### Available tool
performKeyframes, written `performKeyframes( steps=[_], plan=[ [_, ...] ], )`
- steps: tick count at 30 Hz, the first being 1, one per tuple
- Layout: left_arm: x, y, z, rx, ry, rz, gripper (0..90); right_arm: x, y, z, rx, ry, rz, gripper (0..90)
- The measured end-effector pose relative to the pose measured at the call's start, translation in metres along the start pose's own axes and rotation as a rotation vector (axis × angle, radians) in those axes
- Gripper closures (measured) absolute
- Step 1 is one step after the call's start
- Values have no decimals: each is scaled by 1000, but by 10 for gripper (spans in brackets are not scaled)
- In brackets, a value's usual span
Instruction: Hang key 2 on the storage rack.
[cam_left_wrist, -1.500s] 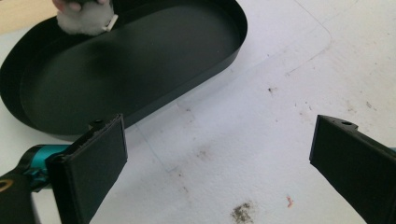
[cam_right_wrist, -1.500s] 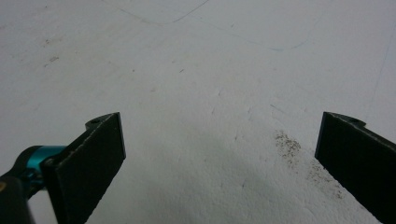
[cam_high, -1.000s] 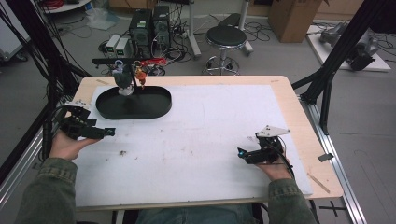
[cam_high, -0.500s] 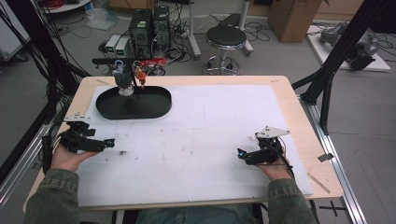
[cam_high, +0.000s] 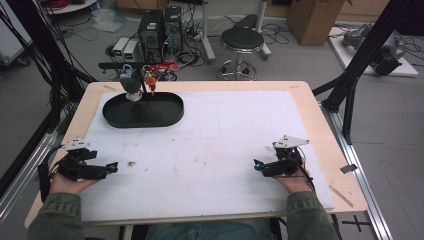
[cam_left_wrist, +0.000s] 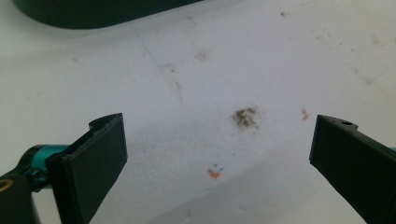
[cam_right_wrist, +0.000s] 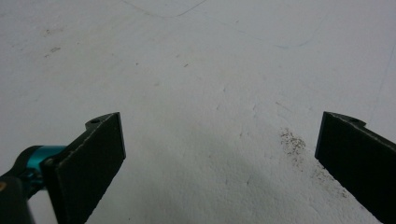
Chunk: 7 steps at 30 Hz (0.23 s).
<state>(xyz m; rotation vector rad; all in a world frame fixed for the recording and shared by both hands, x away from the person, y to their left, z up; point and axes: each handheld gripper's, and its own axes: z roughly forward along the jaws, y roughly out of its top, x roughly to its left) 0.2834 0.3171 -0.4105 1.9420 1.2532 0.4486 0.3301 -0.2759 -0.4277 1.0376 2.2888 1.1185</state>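
Resting low over the white table cover (cam_high: 225, 145), the left gripper (cam_high: 111, 167) and right gripper (cam_high: 257, 164) both have their jaws spread wide, holding nothing. Ahead of the left jaws, well apart, sits the black oval tray (cam_high: 142, 111). Approach its rim level and slowly before closing.

A robotics lab or workshop: a wooden table (cam_high: 320, 130) topped with a stained white sheet (cam_high: 225, 145) stands inside a black metal frame (cam_high: 372, 47). Behind it, computer towers (cam_high: 160, 27), tangled cables (cam_high: 195, 35), a stool (cam_high: 241, 40) and a cardboard box (cam_high: 312, 15) crowd the grey floor.
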Motion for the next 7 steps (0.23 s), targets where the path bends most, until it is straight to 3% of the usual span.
performKeyframes(
  steps=[7],
  plan=[
    [-1, -12, 4, -9, 32, 12, 46, 0, 1, 1, -7, 1, -5, 6]
  ],
)
